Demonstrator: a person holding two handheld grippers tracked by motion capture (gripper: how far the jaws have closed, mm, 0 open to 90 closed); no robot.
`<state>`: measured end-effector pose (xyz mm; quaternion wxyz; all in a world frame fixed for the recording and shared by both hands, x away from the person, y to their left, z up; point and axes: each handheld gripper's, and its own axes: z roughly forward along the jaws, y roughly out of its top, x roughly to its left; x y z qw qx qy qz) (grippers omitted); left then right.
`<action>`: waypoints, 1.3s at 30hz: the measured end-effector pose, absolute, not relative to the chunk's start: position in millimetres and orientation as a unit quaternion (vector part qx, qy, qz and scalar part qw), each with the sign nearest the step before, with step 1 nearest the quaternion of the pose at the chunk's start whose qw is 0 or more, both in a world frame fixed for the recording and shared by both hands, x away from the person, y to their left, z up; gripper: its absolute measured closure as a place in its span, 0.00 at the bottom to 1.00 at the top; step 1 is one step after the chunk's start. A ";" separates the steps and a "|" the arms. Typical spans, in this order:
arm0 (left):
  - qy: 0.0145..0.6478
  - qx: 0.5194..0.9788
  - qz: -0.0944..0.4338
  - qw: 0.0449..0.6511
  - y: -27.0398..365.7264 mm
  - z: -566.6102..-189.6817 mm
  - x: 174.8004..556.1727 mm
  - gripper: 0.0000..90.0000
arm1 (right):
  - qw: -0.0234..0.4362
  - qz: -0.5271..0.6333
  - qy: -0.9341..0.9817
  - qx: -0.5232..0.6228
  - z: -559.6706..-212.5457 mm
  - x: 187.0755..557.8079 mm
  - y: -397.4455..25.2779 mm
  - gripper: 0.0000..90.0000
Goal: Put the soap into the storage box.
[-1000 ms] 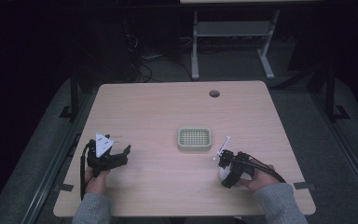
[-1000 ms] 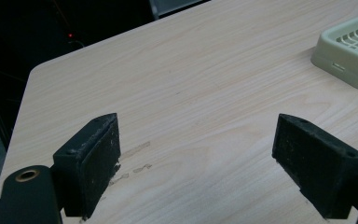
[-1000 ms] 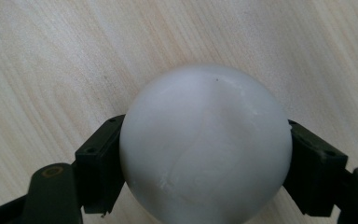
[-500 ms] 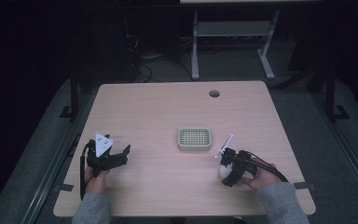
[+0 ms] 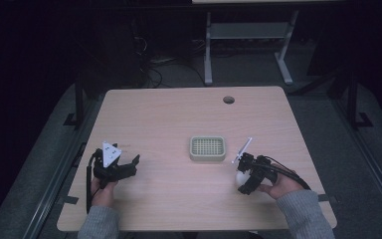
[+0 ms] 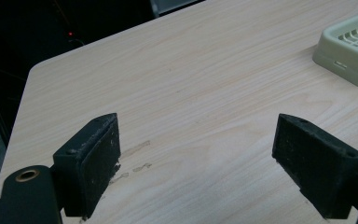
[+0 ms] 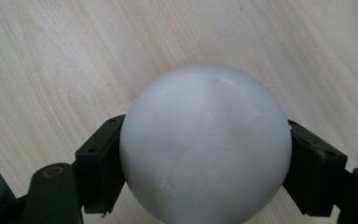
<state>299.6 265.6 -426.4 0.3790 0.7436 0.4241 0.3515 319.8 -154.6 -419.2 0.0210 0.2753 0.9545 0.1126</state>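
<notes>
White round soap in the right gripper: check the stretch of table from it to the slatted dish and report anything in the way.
Nothing visible blocks it. The white soap sits clamped in the right gripper, and bare table lies between it and the dish. The left gripper stands open, off at the far side.

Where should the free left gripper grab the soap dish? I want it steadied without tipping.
Grip the soap dish across its short width, coming from above with the left gripper: it lies flat and low, with raised rim walls the open jaws could likely span.
</notes>
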 end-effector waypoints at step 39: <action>0.425 0.743 0.350 0.380 267.0 -425.8 298.9 0.16 | 0.016 0.124 0.954 0.272 -392.0 357.7 -143.8 0.26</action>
